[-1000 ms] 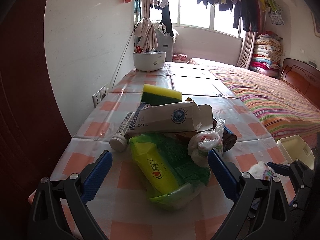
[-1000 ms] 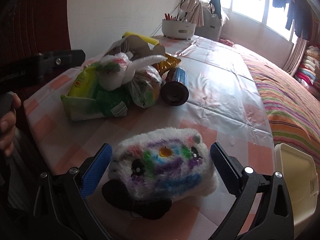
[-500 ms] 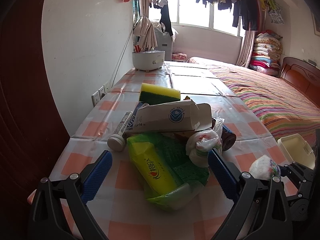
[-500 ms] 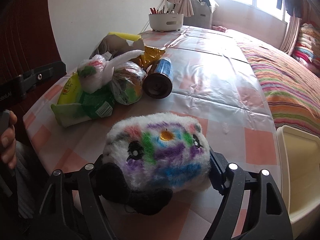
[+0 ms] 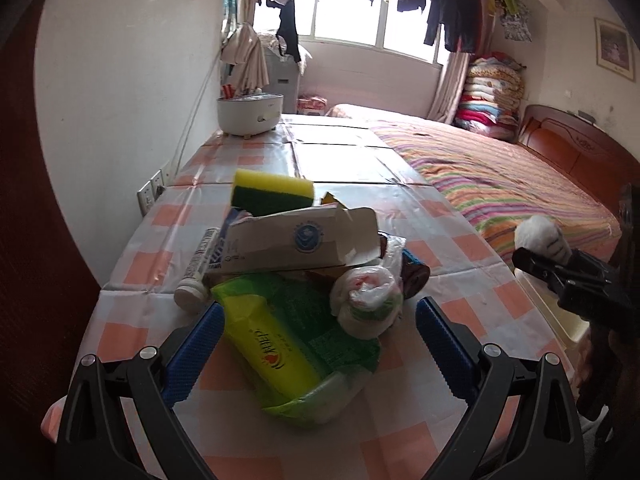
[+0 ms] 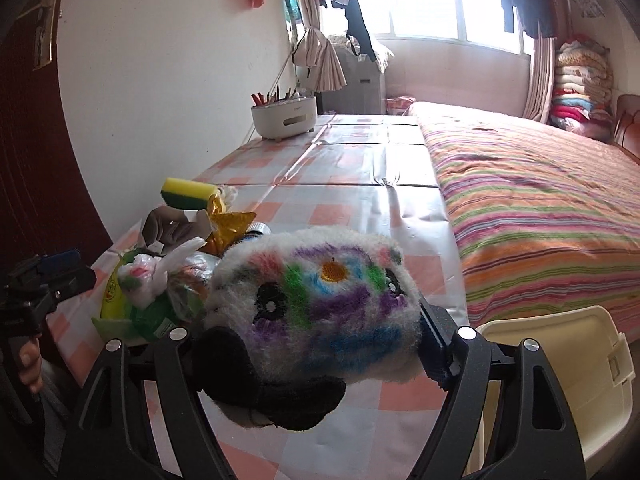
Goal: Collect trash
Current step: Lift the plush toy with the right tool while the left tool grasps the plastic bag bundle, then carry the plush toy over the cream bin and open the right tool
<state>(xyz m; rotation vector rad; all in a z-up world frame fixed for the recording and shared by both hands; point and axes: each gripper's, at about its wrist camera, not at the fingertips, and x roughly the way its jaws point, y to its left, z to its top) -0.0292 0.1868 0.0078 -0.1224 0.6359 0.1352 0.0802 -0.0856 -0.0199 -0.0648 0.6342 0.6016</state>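
A heap of trash lies on the checked tablecloth (image 5: 448, 240): a green wipes pack (image 5: 280, 340), a knotted white plastic bag (image 5: 368, 304), a torn cardboard box (image 5: 296, 244), a yellow-green sponge (image 5: 272, 192), a white tube (image 5: 198, 268) and a dark can (image 5: 416, 276). My left gripper (image 5: 318, 312) is open, its blue pads either side of the wipes pack without touching it. My right gripper (image 6: 316, 332) is shut on a fluffy plush toy (image 6: 320, 300) scribbled with colours, held above the table. The left wrist view shows that toy (image 5: 540, 236) at the far right.
A cream plastic bin (image 6: 552, 360) stands off the table's right edge, below the toy. At the table's far end is a white pen holder (image 6: 286, 118). A striped bed (image 6: 540, 208) runs along the right, a wall with a socket (image 5: 150, 196) along the left.
My right gripper closed on the plush toy and lifted it off the table, rising and swinging to the right. The left gripper stayed over the trash heap, tilting slightly.
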